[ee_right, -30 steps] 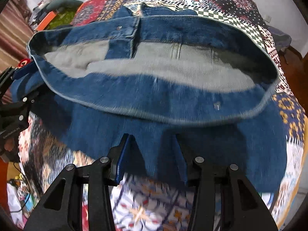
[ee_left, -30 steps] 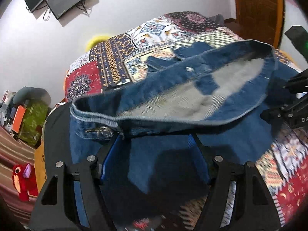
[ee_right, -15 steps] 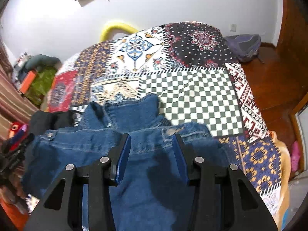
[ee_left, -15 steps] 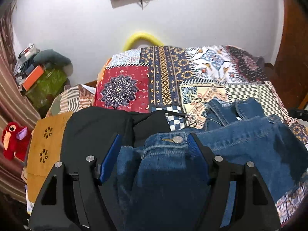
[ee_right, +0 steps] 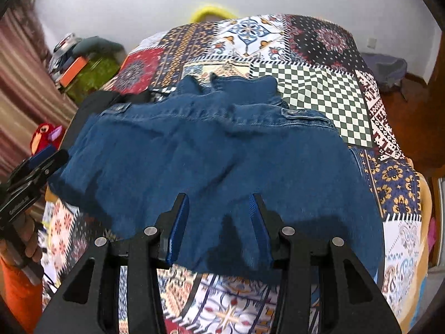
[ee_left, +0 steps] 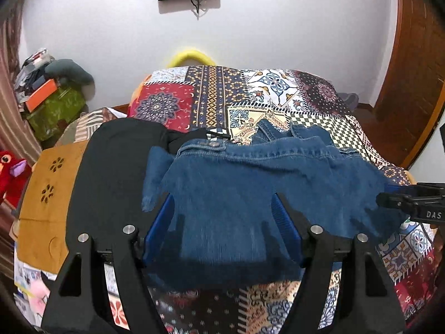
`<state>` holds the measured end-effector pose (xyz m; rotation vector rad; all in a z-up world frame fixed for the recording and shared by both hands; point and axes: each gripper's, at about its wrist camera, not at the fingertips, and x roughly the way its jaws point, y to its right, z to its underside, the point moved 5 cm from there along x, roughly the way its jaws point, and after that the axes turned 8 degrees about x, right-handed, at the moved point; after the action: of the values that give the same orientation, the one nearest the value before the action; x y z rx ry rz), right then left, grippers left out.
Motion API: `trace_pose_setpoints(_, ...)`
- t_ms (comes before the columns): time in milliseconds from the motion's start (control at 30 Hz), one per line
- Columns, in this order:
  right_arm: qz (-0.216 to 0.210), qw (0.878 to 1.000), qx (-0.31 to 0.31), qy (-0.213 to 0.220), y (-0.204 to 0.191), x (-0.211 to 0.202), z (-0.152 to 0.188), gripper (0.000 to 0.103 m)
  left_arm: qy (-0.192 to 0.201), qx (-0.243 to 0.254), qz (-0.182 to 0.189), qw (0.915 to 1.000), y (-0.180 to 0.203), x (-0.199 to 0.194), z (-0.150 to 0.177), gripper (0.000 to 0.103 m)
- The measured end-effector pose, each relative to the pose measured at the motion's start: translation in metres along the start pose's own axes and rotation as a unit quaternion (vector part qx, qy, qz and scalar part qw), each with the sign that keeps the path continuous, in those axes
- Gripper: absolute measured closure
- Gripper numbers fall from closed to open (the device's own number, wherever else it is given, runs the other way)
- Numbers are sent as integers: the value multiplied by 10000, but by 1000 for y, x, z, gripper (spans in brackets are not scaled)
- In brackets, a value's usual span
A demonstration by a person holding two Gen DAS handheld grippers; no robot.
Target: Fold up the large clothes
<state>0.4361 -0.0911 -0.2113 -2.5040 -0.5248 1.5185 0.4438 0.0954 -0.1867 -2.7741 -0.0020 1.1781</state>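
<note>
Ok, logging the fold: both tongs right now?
Left tongs: open, over the denim jacket, gripping nothing.
Right tongs: open, holding nothing.

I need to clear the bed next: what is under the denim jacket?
The patchwork quilt shows all around the jacket; its left edge overlaps a black garment. Anything else beneath is covered.

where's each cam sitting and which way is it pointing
Left wrist: rides the left gripper, looking down and forward along its fingers across the denim jacket on the patchwork bedspread toward the white wall; its own open fingers show, and the right gripper enters at the right edge.
Right wrist: rides the right gripper, same heading; its own open fingers show, with the left gripper and a hand at the left edge.
Shared: jacket, bedspread, black garment, red plush toy.
</note>
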Motion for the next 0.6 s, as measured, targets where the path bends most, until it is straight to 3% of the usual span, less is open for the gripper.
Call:
trace_pose_setpoints(200, 495, 9968, -624, 108, -8, 4, 20, 59, 182, -623, 166, 9978, -11, -12, 26, 20)
trace_pose_setpoints(367, 597, 9945, -814, -289, -9, 27, 33, 59, 126, -1290, 332, 9910, -28, -12, 54, 15)
trace_pose_setpoints(467, 625, 9936, -776, -538, -3, 41, 38, 59, 49, -1696, 671, 9832, -33, -5, 66, 15)
trace_pose_setpoints(600, 639, 9927, -692, -750, 4, 54, 45, 58, -24, -1728, 675, 9826, -31, 2, 73, 14)
